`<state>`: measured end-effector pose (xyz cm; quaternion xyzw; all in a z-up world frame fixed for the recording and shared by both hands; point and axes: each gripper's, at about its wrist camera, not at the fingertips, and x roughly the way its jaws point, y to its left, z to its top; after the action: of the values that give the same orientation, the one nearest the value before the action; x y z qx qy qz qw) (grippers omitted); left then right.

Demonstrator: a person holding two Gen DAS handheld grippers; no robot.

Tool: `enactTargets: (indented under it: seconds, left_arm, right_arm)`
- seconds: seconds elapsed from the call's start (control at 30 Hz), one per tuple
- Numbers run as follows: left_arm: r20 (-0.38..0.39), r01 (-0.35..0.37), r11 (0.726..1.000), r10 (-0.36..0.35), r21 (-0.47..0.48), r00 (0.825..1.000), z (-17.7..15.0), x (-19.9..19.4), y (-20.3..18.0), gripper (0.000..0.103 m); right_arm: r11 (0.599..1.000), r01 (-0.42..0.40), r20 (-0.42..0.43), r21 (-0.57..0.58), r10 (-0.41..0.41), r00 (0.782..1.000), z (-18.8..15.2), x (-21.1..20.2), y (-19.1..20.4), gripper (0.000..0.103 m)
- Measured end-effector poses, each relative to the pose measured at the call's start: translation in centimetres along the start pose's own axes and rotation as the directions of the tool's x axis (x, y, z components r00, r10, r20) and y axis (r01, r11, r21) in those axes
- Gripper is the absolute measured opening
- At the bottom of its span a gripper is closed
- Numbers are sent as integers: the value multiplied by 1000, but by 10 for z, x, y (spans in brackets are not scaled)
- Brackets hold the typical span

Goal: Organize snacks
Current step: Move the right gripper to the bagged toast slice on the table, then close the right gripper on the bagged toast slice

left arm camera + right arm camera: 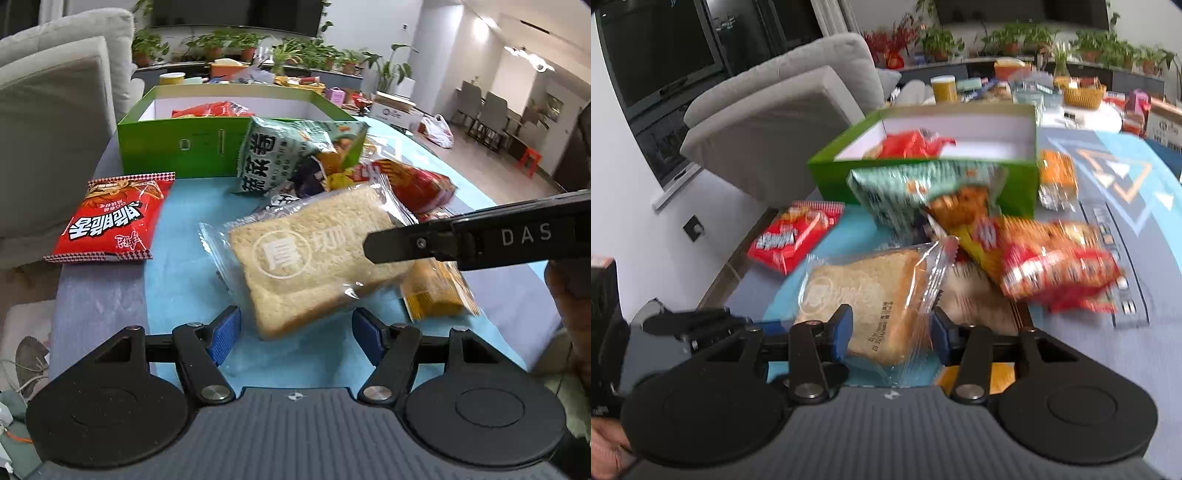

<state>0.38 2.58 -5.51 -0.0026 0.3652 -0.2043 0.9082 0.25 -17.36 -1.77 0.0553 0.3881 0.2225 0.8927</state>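
Observation:
A clear-wrapped bread slice (314,254) lies on the blue cloth in front of a pile of snack bags. My left gripper (291,332) is open, its blue pads on either side of the bread's near corner. My right gripper (892,332) has the same bread (871,295) between its blue pads; in the left wrist view its finger (406,242) lies over the bread. A green box (177,144) behind the pile holds a red bag (210,109). A green bag (288,155) leans on the box. A red bag (114,218) lies at left.
A red and orange bag (1056,266) lies right of the bread, a yellow packet (436,291) beside it. An orange packet (1056,173) sits right of the box. A grey sofa (55,110) stands left. Plants and clutter fill the back shelf.

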Motion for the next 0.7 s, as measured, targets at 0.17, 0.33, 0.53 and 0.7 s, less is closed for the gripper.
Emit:
enactTargets:
  seconds: [0.17,0.33,0.53,0.7]
  left_arm:
    - [50,-21,1000,20,7,999,1,-14,2,64]
    - [28,-8,1000,7,27,1000,2,-3,2,68]
    - [14,-22,996,20,86,1000,-5,8,-5,69]
    - [22,-25,998,24,53,999,2,7,-10,62]
  right_arm:
    - [999,35,48,35,-37,998,3,-4,-8,48]
    - [999,14,32,50,-16,999,8,5,-7,48]
    - [999,13,-1,50,-13,1000,0,15,-7,48]
    - [1000,26,39,5,-26,999,-4,10,1,48]
